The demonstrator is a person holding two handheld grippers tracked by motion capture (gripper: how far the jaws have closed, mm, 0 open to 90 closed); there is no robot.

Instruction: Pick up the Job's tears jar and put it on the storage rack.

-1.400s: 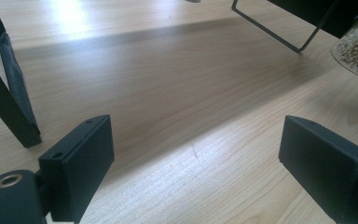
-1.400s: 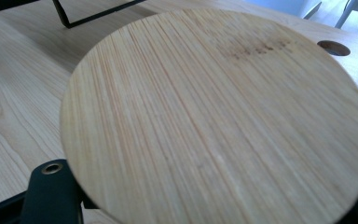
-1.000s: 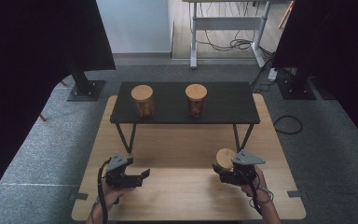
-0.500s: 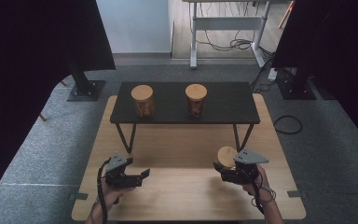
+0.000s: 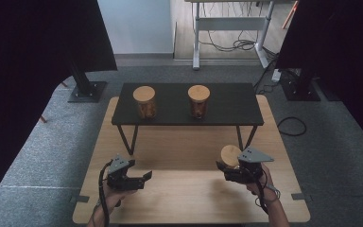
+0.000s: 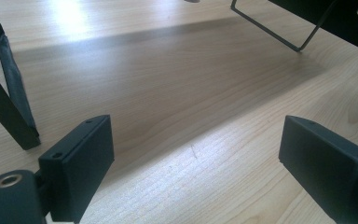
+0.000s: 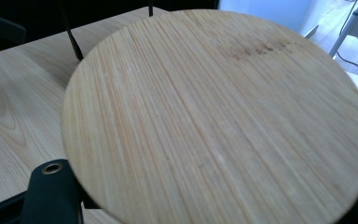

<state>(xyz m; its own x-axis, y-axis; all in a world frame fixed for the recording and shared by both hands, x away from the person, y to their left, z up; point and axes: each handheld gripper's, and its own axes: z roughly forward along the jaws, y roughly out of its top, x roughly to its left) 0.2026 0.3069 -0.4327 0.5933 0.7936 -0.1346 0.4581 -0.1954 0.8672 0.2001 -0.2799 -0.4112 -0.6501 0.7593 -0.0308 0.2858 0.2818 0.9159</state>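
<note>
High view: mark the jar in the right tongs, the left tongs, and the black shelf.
jar (image 5: 229,154), high view, on its round wooden lid
left tongs (image 5: 146,177), high view, between the open tips
black shelf (image 5: 227,106), high view, bare top right of the jars

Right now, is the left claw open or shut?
Open: the left claw has its jaws wide apart, with bare wooden table between them.

A pale, straight-grained wooden lid (image 7: 219,121), black tool (image 5: 229,171), light wood table (image 5: 189,198), black shelf (image 5: 227,101).
</note>
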